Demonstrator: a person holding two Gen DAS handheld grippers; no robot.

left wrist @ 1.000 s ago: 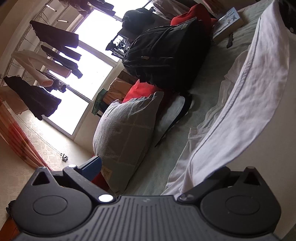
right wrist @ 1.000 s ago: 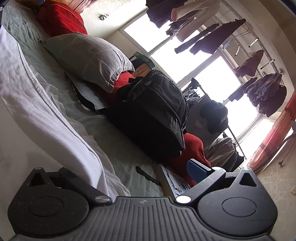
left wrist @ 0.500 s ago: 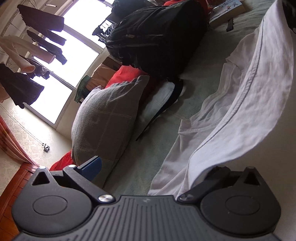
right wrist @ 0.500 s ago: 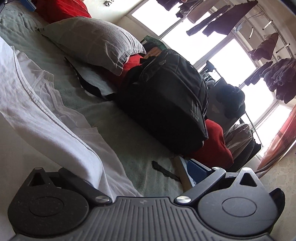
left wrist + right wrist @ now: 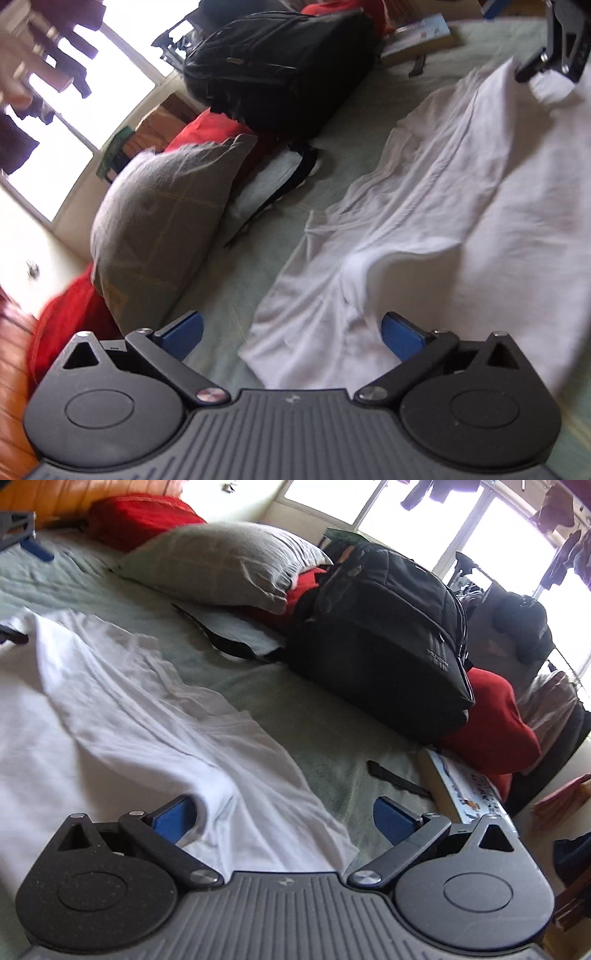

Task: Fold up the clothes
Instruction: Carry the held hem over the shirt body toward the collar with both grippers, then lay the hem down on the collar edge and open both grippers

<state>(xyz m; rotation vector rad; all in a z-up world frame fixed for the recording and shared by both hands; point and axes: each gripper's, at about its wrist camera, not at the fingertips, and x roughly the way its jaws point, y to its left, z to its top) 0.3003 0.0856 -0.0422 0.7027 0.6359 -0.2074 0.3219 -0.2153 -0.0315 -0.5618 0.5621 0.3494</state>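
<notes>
Shirt: just dropped onto bed; your left tongs and right tongs now released. First fold laid.

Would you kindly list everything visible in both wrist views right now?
shirt: one, white, spread on the bed, in front of both grippers
bed: one, pale green cover, under everything
pillow: one, grey, far side of the bed
backpack: one, black, beside the pillow
red bundles: several, red, behind the pillow and the backpack
book: one, white cover, bed edge by the backpack
strap: one, black, lying near the book
hanging clothes: several, dark, by the window
left gripper: blue fingers apart, over the shirt's edge
right gripper: blue fingers apart, shirt between them
</notes>
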